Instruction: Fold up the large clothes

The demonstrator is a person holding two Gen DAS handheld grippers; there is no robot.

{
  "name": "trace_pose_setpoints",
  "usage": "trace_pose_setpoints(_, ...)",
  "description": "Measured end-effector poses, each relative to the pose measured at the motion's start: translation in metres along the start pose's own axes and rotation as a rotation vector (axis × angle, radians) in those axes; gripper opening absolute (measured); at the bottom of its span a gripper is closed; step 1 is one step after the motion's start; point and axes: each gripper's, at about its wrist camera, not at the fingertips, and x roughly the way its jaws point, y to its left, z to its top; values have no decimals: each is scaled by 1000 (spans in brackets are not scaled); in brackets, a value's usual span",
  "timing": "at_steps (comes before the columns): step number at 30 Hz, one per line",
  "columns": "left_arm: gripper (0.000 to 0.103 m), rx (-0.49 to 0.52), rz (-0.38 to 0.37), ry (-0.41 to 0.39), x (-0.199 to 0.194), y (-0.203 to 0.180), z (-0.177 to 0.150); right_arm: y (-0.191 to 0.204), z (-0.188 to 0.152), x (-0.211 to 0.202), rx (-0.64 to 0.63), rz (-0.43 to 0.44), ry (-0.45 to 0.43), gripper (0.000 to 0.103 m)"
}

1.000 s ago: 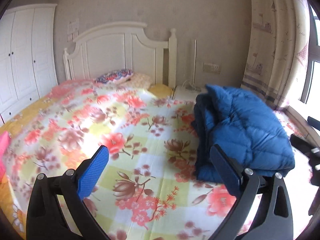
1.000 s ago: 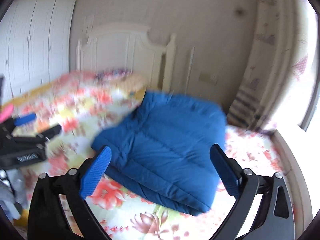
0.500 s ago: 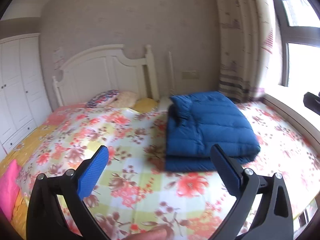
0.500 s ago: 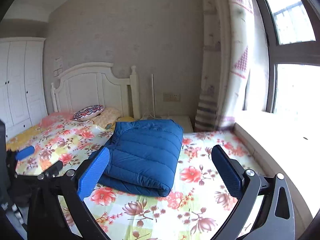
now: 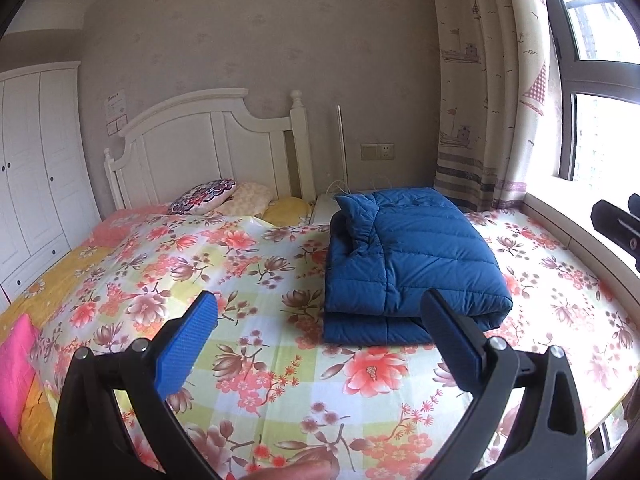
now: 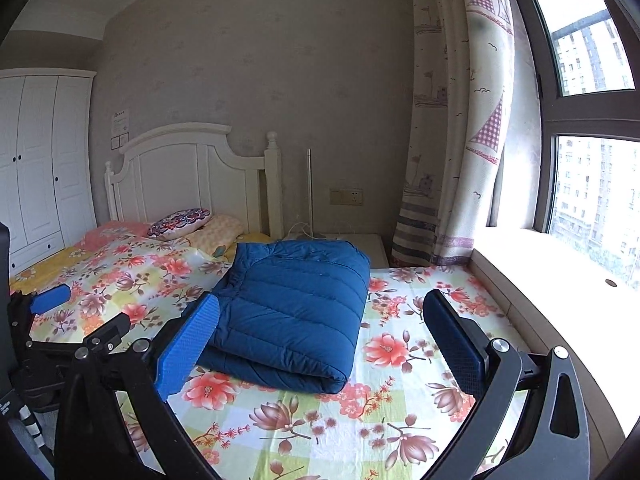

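Observation:
A blue quilted down jacket [image 5: 408, 260] lies folded into a thick rectangle on the floral bedsheet [image 5: 248, 280], toward the window side of the bed; it also shows in the right wrist view [image 6: 292, 308]. My left gripper [image 5: 320, 340] is open and empty, held above the sheet short of the jacket's near edge. My right gripper [image 6: 320, 344] is open and empty, also short of the jacket. The left gripper shows at the left edge of the right wrist view [image 6: 84, 320].
A white headboard [image 5: 208, 148] and pillows [image 5: 204, 201] stand at the far end. A white wardrobe [image 5: 32, 168] is at the left. A curtain [image 5: 492, 80], window sill [image 6: 552, 280] and bedside table [image 6: 360, 244] are at the right. A pink cloth [image 5: 14, 364] lies at the left edge.
Both grippers have pulled back and up from the jacket, so the folded jacket now lies farther off and wholly in view. The jacket itself has not moved.

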Motion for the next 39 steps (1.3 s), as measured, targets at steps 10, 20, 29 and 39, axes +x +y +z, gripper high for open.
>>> trace_pose_setpoints(10, 101, -39, 6, 0, -1, 12, 3, 12, -2, 1, -28, 19, 6, 98)
trace_pose_setpoints(20, 101, -48, 7, 1, -1, 15, 4, 15, -3, 2, -37, 25, 13, 98)
trace_pose_setpoints(29, 101, -48, 8, 3, -1, 15, 4, 18, -4, 1, -44, 31, 16, 98)
trace_pose_setpoints(39, 101, -53, 12, 2, -1, 17, 2, 19, -4, 2, -47, 31, 16, 98)
